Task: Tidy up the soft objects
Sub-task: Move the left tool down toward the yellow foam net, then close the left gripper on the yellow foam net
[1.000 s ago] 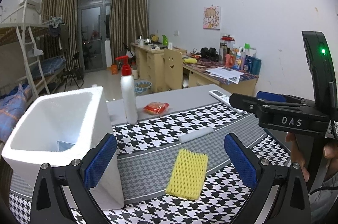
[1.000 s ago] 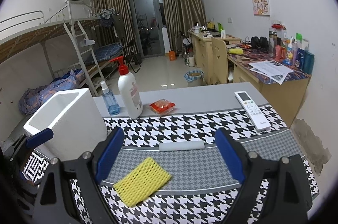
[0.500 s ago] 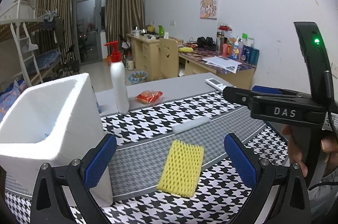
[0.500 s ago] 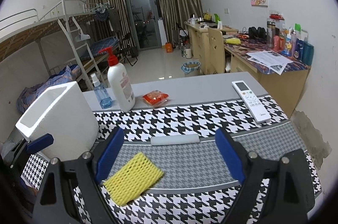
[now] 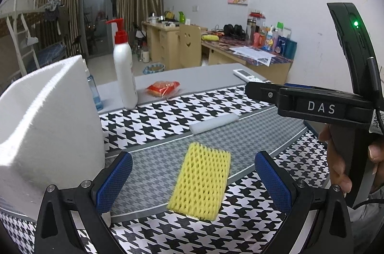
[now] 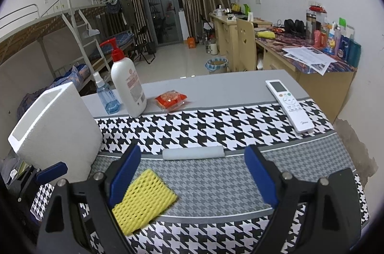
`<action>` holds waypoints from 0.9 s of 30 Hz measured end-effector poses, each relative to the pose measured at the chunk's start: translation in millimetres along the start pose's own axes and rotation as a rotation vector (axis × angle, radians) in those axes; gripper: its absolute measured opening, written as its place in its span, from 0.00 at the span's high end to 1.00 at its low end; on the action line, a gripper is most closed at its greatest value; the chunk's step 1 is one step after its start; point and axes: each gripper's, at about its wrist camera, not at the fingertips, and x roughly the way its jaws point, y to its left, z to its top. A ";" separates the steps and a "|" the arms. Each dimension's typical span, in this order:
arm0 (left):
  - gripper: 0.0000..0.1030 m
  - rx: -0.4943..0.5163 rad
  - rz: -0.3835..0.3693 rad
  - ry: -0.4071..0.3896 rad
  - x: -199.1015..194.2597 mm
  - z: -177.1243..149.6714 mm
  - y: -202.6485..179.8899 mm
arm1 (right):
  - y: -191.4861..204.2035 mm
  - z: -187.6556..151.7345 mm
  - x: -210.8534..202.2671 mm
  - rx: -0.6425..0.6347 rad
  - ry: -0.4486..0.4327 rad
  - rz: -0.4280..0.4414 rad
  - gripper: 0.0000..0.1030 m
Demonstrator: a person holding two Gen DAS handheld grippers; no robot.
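A yellow foam net sleeve lies flat on the houndstooth cloth, between and just beyond my left gripper's open blue pads. It also shows in the right wrist view, by the left pad. A white foam roll lies farther back; in the right wrist view the roll lies ahead of my open, empty right gripper. A white foam box stands upright at the left, open at the top; it also shows in the right wrist view.
A white pump bottle, a blue spray bottle and a red snack packet stand along the table's far side. A white remote lies at the right. The right gripper's body hovers at the right of the left wrist view.
My left gripper has dropped and come closer to the yellow sleeve; the box's opening is no longer seen from above. My right gripper has edged forward and down a little.
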 end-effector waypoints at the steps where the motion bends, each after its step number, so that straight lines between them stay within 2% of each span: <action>1: 0.01 -0.001 0.001 0.006 2.2 -0.3 0.1 | -1.2 0.0 1.5 0.001 0.004 0.001 0.12; 12: 0.01 -0.011 0.041 0.069 28.7 -7.3 3.4 | -13.9 -3.0 20.1 0.014 0.057 0.008 0.12; 27: 0.02 -0.012 0.021 0.154 60.7 -17.6 1.0 | -17.7 -10.4 41.5 0.005 0.117 0.040 0.12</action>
